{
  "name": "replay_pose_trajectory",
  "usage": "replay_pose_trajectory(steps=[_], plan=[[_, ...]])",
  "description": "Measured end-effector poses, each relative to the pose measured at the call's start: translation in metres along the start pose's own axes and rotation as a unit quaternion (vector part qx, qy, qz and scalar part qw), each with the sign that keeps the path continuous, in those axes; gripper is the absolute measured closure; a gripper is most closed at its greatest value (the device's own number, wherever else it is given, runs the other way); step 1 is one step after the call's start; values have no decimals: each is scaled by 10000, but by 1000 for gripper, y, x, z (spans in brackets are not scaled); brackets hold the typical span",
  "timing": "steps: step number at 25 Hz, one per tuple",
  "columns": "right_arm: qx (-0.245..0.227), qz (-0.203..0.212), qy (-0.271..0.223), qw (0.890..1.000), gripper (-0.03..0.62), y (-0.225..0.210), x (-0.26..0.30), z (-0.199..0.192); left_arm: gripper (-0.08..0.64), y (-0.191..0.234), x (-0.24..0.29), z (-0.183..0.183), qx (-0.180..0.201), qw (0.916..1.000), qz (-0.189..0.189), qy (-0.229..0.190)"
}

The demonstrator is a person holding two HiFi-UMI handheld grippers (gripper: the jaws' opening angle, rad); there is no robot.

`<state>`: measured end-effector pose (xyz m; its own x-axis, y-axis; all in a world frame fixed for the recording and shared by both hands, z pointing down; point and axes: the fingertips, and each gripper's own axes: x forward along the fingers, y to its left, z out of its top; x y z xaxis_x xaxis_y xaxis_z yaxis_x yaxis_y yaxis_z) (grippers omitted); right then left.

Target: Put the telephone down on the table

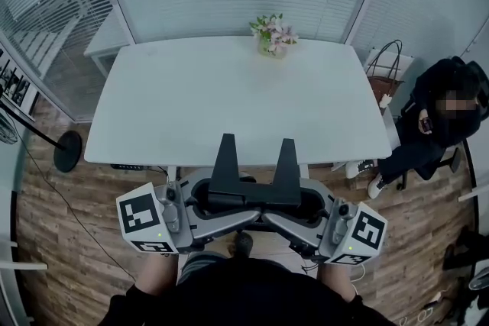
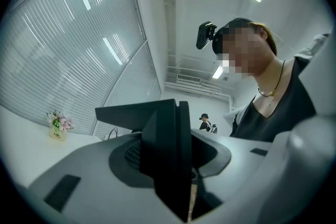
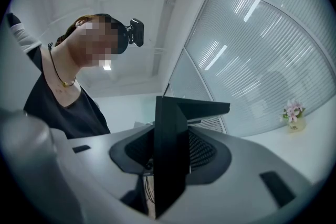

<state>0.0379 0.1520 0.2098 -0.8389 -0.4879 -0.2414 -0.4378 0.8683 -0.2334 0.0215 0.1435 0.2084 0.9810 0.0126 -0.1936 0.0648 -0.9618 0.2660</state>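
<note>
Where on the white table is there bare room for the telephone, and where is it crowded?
The table is bare from its near edge to both side edges; only the flower vase, at the middle of the far edge, takes room.

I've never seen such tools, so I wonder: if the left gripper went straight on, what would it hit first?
The telephone it grips: the left gripper points sideways. Behind that, probably the right gripper.

vase [image 2: 56,134] label too small to read

Grey left gripper [image 1: 227,172], right gripper [image 1: 286,175]; black top [image 1: 244,294]
</note>
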Motion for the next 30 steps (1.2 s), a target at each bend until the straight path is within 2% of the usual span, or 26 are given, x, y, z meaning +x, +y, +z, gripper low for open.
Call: replay_pose_trajectory(steps=[21, 30], plan=[[14, -49, 15, 10000, 419, 4, 3, 2, 371, -3, -3, 5, -33, 10000, -52, 31], [149, 165, 18, 9998, 419, 2, 4, -2, 371, -1, -4, 1, -33, 9998, 187, 38]])
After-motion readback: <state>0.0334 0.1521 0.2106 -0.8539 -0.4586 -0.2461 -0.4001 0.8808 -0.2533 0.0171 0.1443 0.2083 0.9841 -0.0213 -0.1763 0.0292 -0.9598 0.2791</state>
